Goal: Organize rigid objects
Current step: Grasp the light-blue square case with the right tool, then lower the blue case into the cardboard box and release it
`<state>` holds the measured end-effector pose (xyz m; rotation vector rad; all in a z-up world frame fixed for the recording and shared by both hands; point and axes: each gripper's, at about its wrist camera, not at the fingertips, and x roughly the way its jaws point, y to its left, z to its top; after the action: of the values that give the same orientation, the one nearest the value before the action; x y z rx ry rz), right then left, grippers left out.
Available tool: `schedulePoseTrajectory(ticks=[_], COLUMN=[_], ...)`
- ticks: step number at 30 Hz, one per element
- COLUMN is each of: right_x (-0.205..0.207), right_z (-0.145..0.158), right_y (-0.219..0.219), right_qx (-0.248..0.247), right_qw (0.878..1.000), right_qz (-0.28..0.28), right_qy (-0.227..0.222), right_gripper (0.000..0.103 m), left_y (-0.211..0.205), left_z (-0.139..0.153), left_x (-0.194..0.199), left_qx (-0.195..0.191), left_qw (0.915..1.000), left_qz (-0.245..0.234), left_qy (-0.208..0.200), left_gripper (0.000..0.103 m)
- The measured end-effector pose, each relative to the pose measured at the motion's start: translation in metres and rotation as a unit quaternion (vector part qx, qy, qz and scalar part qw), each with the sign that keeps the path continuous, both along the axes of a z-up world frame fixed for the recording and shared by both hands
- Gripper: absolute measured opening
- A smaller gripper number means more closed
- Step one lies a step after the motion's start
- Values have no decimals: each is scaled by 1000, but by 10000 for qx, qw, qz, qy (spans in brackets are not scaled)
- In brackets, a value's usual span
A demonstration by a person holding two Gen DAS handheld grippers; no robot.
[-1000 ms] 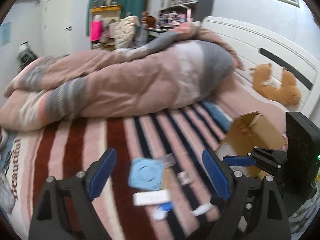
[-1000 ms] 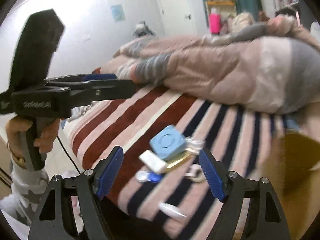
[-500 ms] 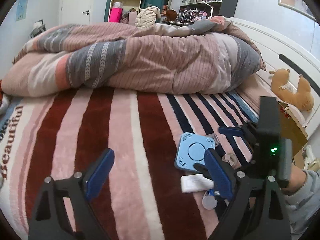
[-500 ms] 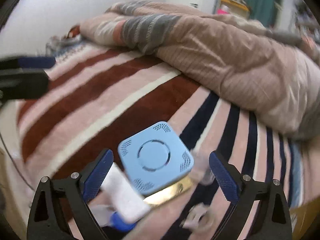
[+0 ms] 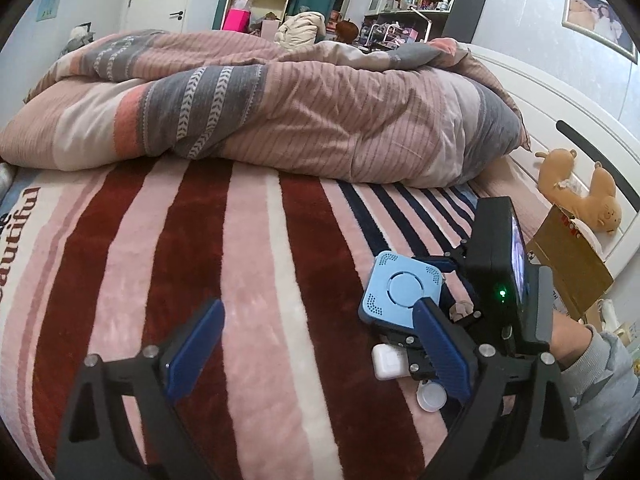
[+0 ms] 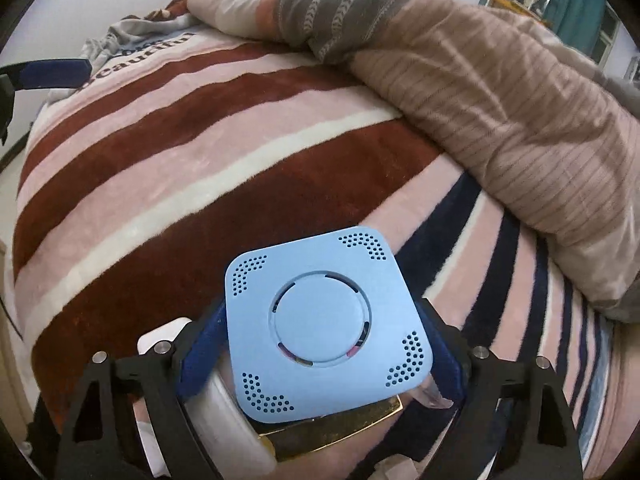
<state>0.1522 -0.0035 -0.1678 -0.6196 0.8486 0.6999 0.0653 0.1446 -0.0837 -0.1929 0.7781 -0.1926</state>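
A light blue square box (image 6: 326, 328) with a round lid and dotted corners lies on the striped blanket. My right gripper (image 6: 320, 356) has both blue pads against its sides and is shut on it; it also shows in the left wrist view (image 5: 402, 292). A white oblong case (image 5: 386, 358), a small white cap (image 5: 431, 396) and a gold flat item (image 6: 340, 426) lie under and beside it. My left gripper (image 5: 316, 354) is open and empty over the blanket, left of the pile.
A rumpled pink and grey duvet (image 5: 280, 108) fills the back of the bed. A cardboard box (image 5: 568, 260) and a brown plush toy (image 5: 580, 192) sit at the right by the white headboard (image 5: 560, 108). The striped blanket (image 5: 200, 248) stretches left.
My right gripper has moved in around the blue box and closed on its sides. My left gripper has swung left, so the pile now sits by its right finger.
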Motion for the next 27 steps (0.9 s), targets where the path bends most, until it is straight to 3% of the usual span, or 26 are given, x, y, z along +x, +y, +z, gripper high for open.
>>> schedulePoseTrajectory(ticks=[8,19,22,24,27], right_x=[-17,-98,-115,-121,-125], right_z=[39,116,135,143,152], right_y=[-8,-24,-33,-41,-57], right_qx=[639,1843,2002,2036,2138], right_qw=[9977,9791,9729,9709,9685], right_qz=[-140,738,937,941,899], right_qy=[-153,-439,-686,-836,-907], right_gripper=[86,86,86,86,86], left_y=[2,-37,-53,-63,-85], left_z=[4,35,49,59,75], left_x=[-5,-5,-8,-9,-13], left_qx=[-197,-1119,-1470,-1590,-1498], left_qw=[9997,9859,9756,9708,9696], left_qz=[-139,-1230,-1619,-1782,-1918], left_qy=[-37,-169,-209,-228,-268], left_gripper=[94,92,75,58,53])
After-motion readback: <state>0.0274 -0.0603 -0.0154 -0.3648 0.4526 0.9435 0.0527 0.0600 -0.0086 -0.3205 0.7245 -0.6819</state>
